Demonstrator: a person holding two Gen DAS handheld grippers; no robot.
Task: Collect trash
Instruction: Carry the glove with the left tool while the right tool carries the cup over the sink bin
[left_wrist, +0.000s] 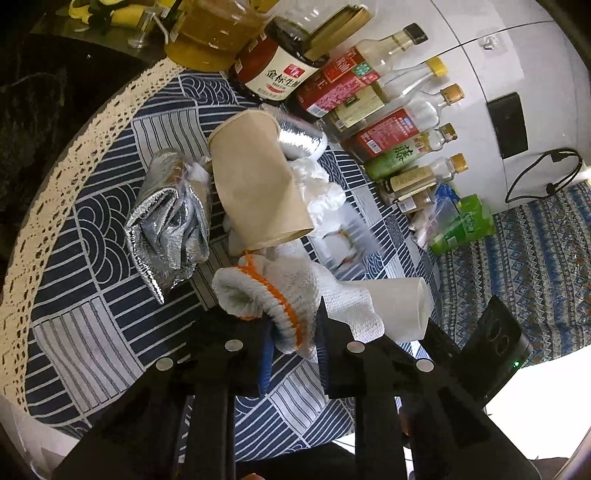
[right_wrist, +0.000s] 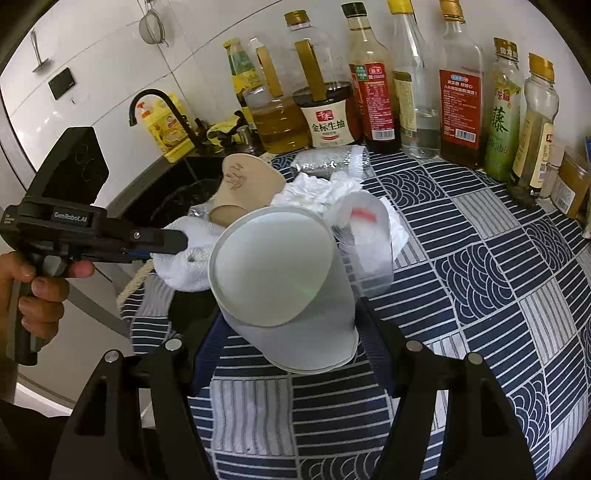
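Left wrist view: my left hand-held gripper (left_wrist: 293, 334) pinches the knit glove (left_wrist: 295, 295); my right hand-held gripper (right_wrist: 284, 325) clamps the white cup (right_wrist: 284, 280), which could slip sideways.

I am working in a home kitchen. Bottles of soy sauce (right_wrist: 328, 122), oil (right_wrist: 275, 122) and vinegar (right_wrist: 460, 107) line the white tiled wall (right_wrist: 110, 55), and a black faucet (right_wrist: 162, 107) bends over a dark sink (right_wrist: 173, 192) beside dish soap (right_wrist: 166, 127). A patterned cloth (right_wrist: 480, 266) covers my tabletop.

Sauce bottles (right_wrist: 373, 85) on patterned tablecloth (right_wrist: 480, 258)
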